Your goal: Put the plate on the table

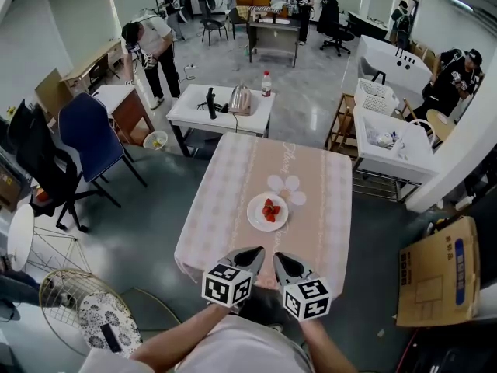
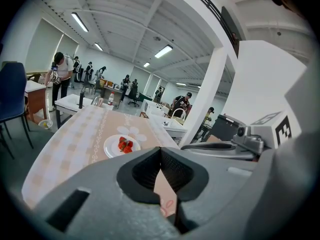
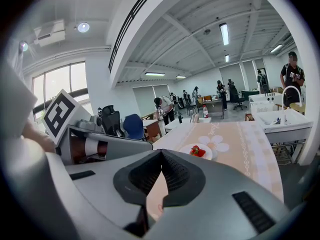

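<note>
A white plate (image 1: pixel 267 211) with red strawberries sits on the table (image 1: pixel 230 183), which is covered by a pink checked cloth. The plate lies near the middle of the table's near half. Both grippers hover side by side at the table's near edge, short of the plate and apart from it. My left gripper (image 1: pixel 252 253) is shut with nothing between its jaws, and so is my right gripper (image 1: pixel 279 260). In the left gripper view the plate (image 2: pixel 121 145) lies ahead and left of the closed jaws (image 2: pixel 160 150). In the right gripper view the plate (image 3: pixel 200 151) lies ahead and right of the closed jaws (image 3: pixel 161 154).
A cardboard box (image 1: pixel 435 274) stands on the floor at the right. A blue chair (image 1: pixel 92 134) and a black chair are at the left, a wire basket (image 1: pixel 81 301) at the lower left. A white table (image 1: pixel 221 111) and a sink unit (image 1: pixel 392 142) stand beyond. Several people work at the back.
</note>
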The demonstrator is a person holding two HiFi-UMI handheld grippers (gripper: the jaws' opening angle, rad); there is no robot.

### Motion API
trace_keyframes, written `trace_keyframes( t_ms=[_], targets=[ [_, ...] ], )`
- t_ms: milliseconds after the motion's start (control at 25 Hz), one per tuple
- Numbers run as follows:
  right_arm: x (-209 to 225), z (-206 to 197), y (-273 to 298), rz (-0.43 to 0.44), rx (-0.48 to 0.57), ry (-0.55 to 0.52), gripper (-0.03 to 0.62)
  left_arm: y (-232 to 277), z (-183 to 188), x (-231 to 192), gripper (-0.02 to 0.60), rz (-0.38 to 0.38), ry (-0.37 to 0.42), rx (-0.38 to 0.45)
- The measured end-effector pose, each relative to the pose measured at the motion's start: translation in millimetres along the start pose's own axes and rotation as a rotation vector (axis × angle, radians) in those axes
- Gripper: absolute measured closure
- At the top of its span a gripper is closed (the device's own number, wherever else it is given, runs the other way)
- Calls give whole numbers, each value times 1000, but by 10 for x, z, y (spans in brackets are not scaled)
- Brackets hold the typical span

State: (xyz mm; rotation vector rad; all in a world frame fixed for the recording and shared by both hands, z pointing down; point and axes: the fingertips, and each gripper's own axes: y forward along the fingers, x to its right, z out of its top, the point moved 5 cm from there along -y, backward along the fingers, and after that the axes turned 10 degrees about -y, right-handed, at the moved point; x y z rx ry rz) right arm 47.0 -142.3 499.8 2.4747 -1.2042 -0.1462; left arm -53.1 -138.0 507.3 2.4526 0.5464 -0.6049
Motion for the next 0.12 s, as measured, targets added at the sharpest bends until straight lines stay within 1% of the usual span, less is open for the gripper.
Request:
trace_keyframes(
  t_ms=[120],
  targets=[
    [8,-4,1,-2,0,5,591,20,1,8,575,-7,-7,-2]
  ],
)
